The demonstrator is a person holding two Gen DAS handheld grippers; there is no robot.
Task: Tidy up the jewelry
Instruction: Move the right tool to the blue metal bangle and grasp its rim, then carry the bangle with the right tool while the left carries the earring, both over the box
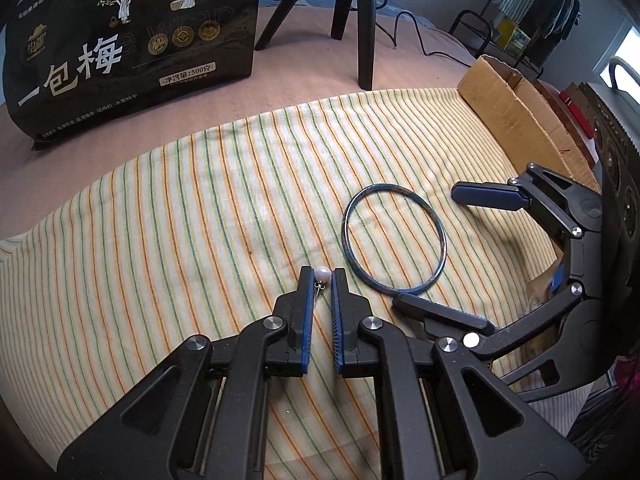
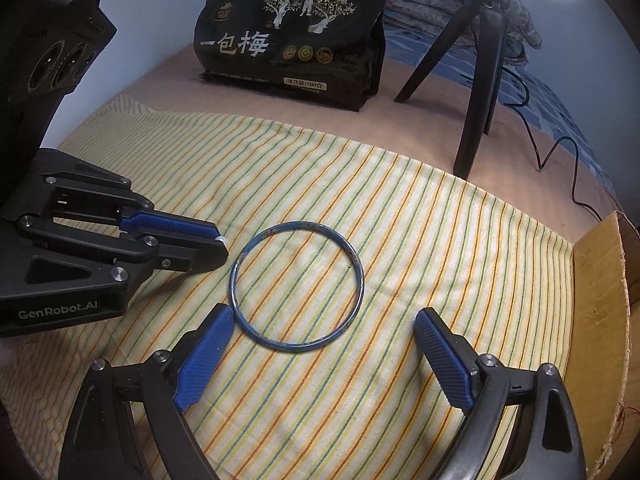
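A blue bangle point(image 1: 394, 239) lies flat on the striped cloth point(image 1: 180, 220); it also shows in the right wrist view point(image 2: 297, 287). My left gripper point(image 1: 322, 276) is nearly shut around a white pearl earring point(image 1: 322, 274) at its fingertips, just left of the bangle. In the right wrist view the left gripper point(image 2: 218, 242) shows a bit of the white pearl point(image 2: 221, 241) at its tips. My right gripper point(image 2: 324, 316) is wide open and empty, its blue pads on either side of the bangle's near edge. It shows in the left wrist view point(image 1: 428, 248) too.
A black snack bag point(image 2: 296, 36) stands at the back. A black tripod point(image 2: 480, 72) with a cable stands behind the cloth. A cardboard box point(image 2: 600, 300) sits at the right edge of the cloth.
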